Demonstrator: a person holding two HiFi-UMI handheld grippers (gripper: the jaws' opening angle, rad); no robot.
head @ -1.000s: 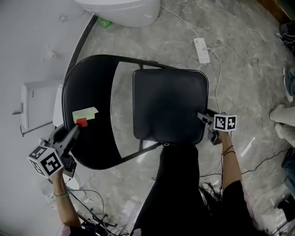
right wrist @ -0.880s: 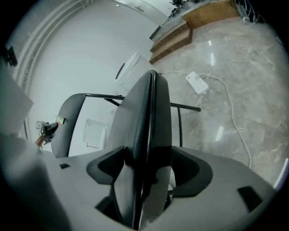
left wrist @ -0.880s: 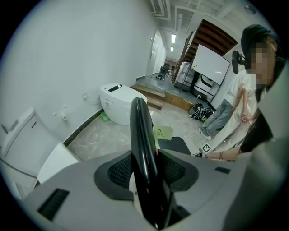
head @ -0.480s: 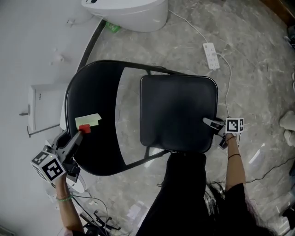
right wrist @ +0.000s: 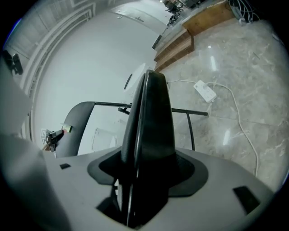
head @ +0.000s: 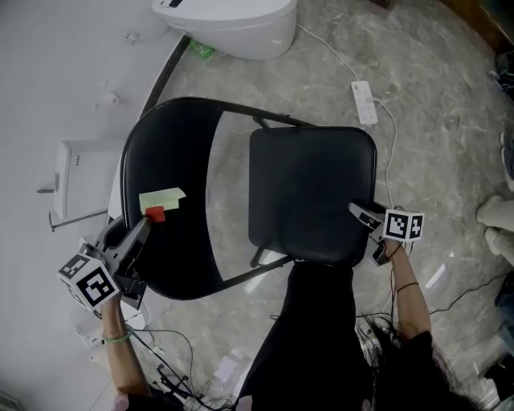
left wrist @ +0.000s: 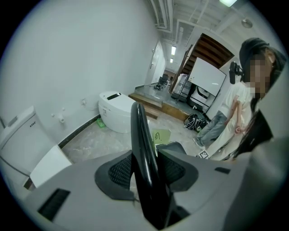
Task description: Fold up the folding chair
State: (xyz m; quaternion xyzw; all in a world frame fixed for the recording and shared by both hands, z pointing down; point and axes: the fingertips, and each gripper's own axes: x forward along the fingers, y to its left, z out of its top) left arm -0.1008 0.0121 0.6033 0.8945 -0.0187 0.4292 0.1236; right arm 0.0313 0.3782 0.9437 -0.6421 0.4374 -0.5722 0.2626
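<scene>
Cannot see the legs of the folding chair (head: 281,185) from the head view, apart from a thin frame bar (head: 241,273) showing in the gap between backrest (head: 165,168) and seat (head: 313,193); cannot see the seat's near edge either, covered by the person's dark clothing (head: 313,345). Cannot make out either hand, tucked behind the marker cubes (head: 88,282). Stands unfolded on the marble floor (head: 450,144), backrest to the left, seat to the right, with a white appliance (head: 225,20) cut off at the far edge and a power strip (head: 365,103) just beyond the seat's far right corner. Carries a pale green sticky note (head: 162,197) on the backrest, with a small red tab (head: 155,213) touching the note's near edge. Grips the backrest's near left rim with the left gripper (head: 143,228), reaching in from the near left, left forearm (head: 120,353) stretched up from the bottom edge, gripper tilted downward; in the left gripper view, shows the glossy black rim filling the gap, a meshed pad (left wrist: 118,170) pressed against each side. Clamps the seat's near right corner with the right gripper (head: 359,212), right forearm (head: 409,309) coming in from the near right; lower jaw out of sight beneath the seat in the head view, seat edge wedged tight between both jaws in the right gripper view. Loose cables (head: 165,357) tangled on the floor beside the left forearm.
</scene>
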